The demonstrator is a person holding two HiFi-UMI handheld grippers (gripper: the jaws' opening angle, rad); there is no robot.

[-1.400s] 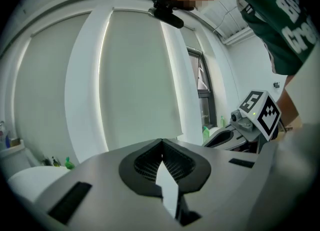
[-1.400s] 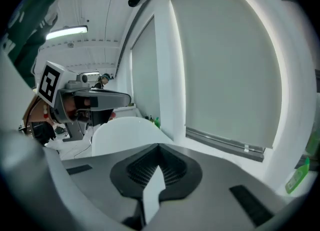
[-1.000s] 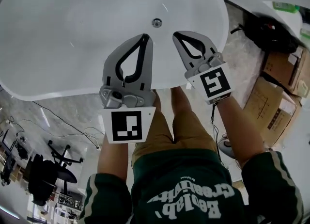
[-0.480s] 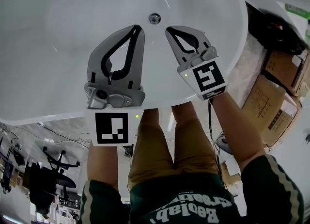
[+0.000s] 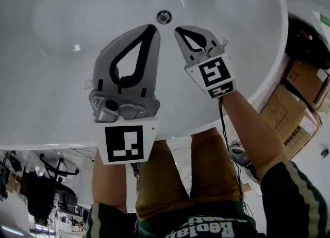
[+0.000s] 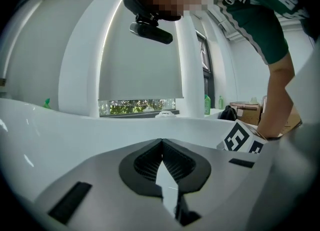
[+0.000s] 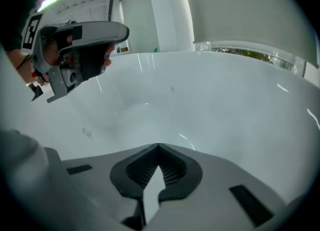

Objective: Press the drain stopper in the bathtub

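Low inside the white bathtub (image 5: 46, 87), with left gripper (image 5: 151, 27) and right gripper (image 5: 178, 29) each pinched tip to tip on nothing, just short of the drain stopper (image 5: 164, 17), bare basin all round.

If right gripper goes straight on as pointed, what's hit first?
The right gripper would likely meet the bathtub floor at or just beside the drain stopper; nothing shows between. Depth is unclear.
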